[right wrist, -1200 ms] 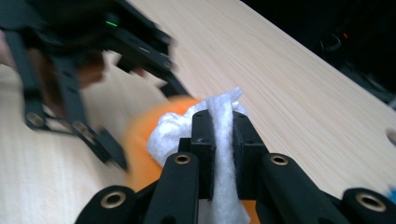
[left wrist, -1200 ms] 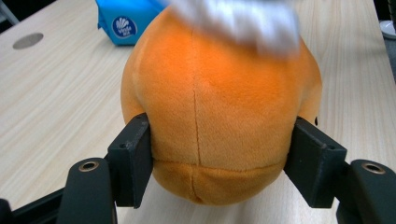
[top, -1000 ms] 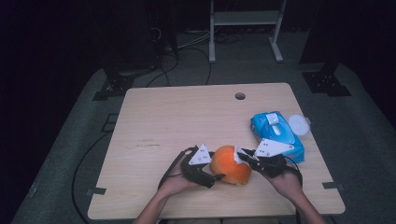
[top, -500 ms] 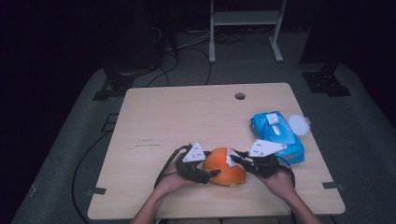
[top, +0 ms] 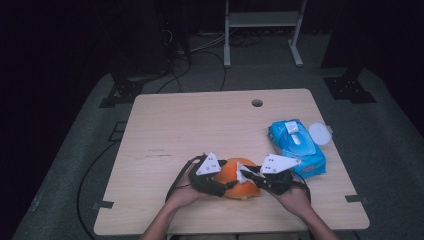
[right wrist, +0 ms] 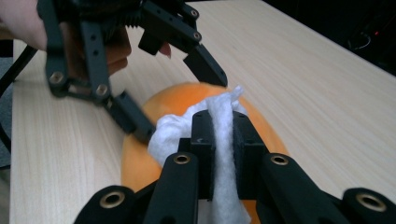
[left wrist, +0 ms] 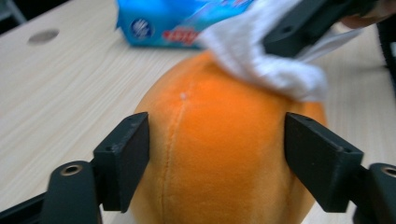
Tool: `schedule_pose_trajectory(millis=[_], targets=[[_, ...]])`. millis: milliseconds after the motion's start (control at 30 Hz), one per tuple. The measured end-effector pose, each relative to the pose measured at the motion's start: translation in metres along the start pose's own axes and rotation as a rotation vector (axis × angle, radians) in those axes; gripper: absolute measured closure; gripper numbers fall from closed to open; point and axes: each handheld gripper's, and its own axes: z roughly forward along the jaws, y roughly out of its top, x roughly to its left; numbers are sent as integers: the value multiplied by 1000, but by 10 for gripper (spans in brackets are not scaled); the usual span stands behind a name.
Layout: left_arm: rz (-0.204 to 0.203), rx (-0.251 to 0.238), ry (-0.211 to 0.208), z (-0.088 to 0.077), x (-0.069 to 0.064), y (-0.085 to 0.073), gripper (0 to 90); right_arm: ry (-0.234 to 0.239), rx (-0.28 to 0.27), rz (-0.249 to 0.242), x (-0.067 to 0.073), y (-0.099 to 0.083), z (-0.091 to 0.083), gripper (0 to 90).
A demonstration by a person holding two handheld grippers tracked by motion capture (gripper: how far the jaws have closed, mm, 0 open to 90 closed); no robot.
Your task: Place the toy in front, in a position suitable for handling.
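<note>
Orange plush ball [top: 239, 181]: sits on the desk [top: 200, 125] near its front edge, between the two hands.
Left hand-held gripper [left wrist: 217, 156]: jaws straddle the ball, one on each flank; they have just been opening a little, and both pads lie against the plush.
Right hand-held gripper [right wrist: 219, 135]: jaws together, clamped on a white wipe [right wrist: 219, 123] laid on the ball's top.
Blue wipe pack [top: 296, 146]: lies to the right, apart from the ball.
White lid [top: 320, 133]: just beside the pack.

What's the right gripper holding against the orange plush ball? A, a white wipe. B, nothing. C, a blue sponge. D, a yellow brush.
A: the right gripper is shut on a white wipe that lies on the orange ball.
</note>
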Motion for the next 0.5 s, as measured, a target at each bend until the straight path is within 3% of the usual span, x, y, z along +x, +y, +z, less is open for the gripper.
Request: schedule_pose_trajectory(millis=[167,267,367,500], targets=[[-81,-5,-7,-3,10,-7,281,-2,11,33,-3,-16,-10,807],[-102,-2,-2,-3,13,-8,281,-1,35,19,4,-26,-16,806],[-95,-7,-17,-2,12,-8,289,3,47,24,6,-34,-21,807],[-68,-5,-28,-2,10,-9,308,-11,17,93,-9,-33,-18,808]])
